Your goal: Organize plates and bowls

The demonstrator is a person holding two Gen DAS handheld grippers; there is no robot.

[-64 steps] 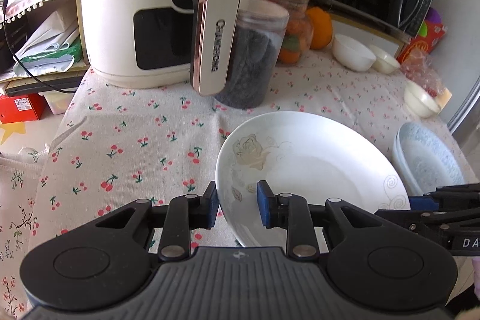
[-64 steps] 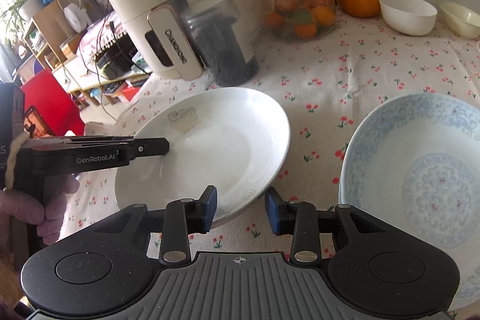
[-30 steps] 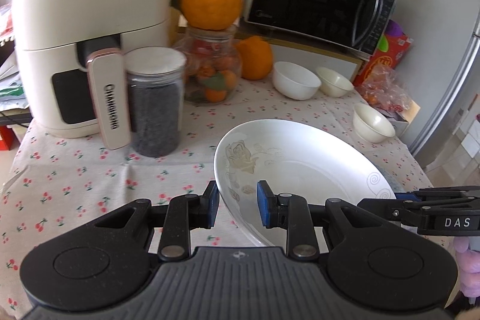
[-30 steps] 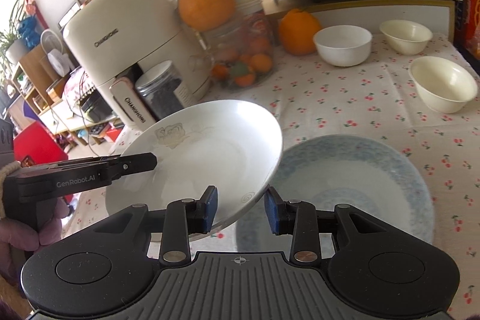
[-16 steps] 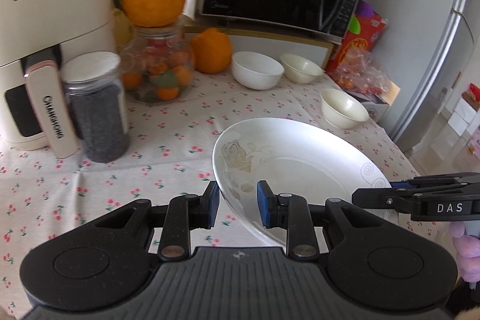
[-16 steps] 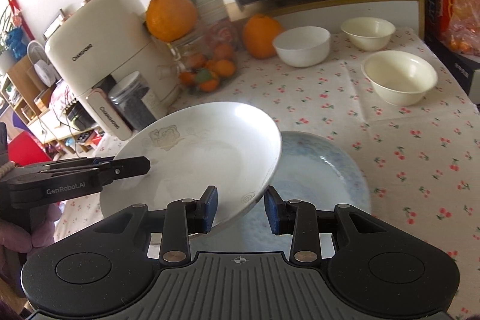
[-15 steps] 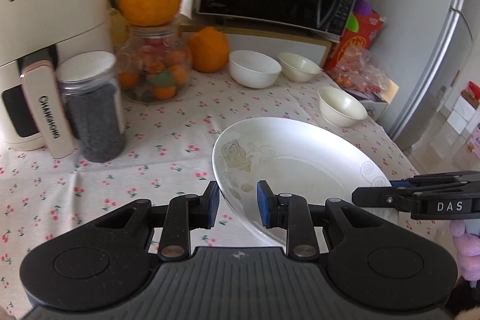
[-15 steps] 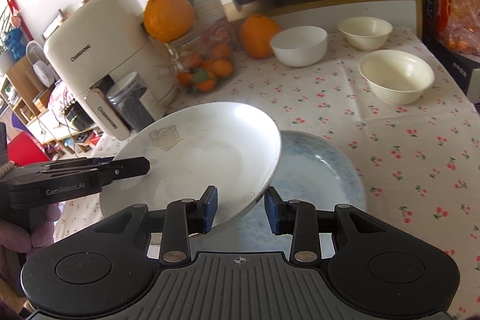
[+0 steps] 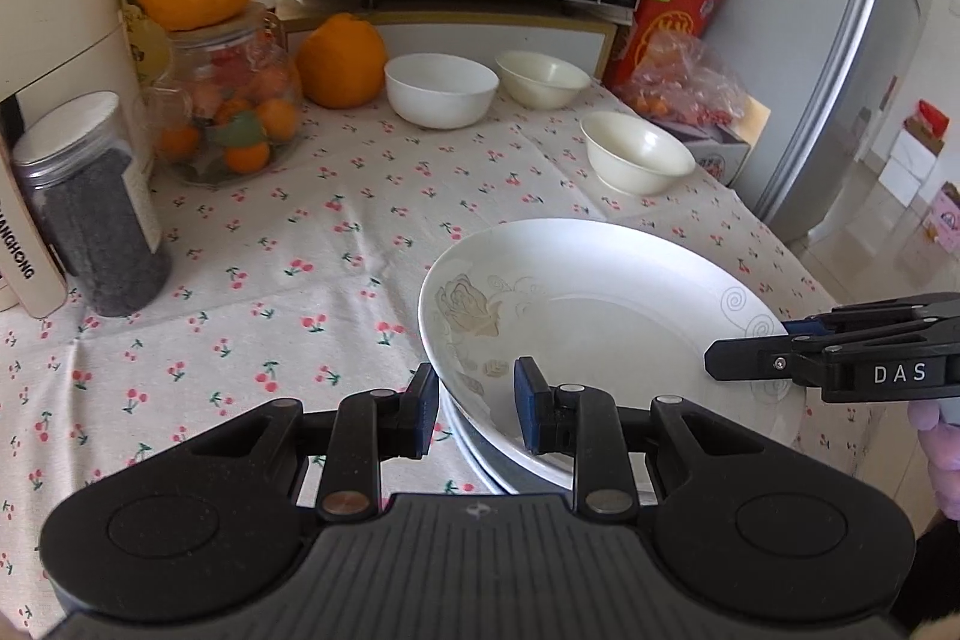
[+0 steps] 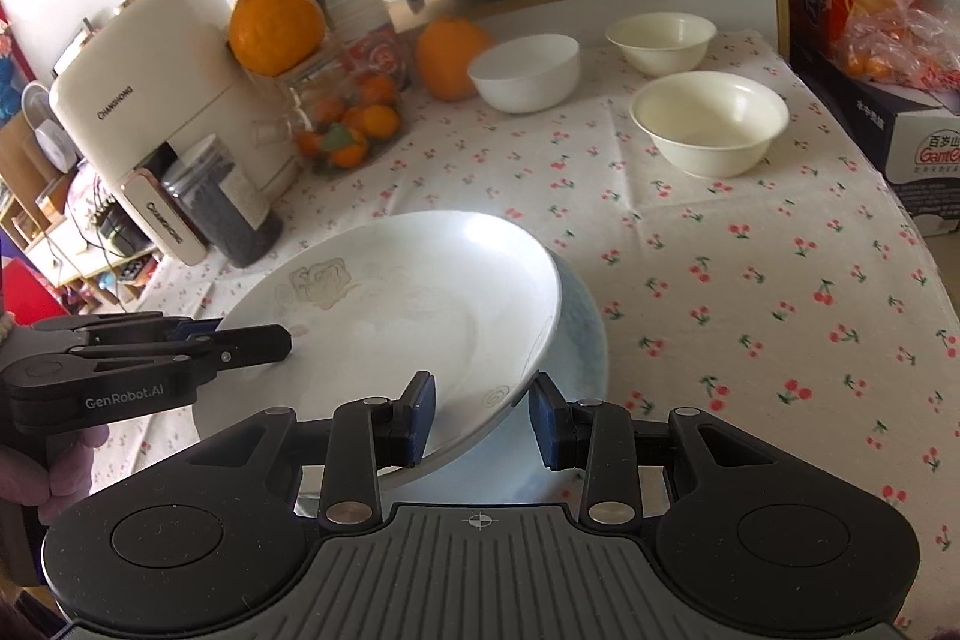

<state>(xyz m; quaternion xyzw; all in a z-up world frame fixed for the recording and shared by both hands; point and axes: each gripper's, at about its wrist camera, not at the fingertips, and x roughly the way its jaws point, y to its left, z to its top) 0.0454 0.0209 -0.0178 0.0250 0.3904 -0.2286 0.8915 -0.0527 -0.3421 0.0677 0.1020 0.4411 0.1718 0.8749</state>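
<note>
While both point steeply down, left gripper and right gripper clamp the white plate's opposite rims

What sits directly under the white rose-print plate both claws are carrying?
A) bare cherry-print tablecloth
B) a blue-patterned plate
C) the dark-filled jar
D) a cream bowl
B: in the right wrist view the white rose-print plate, gripped at opposite rims by the left claw and right claw, overlaps the blue-patterned plate lying on the cherry-print tablecloth; the cream bowl stands well apart.
</note>
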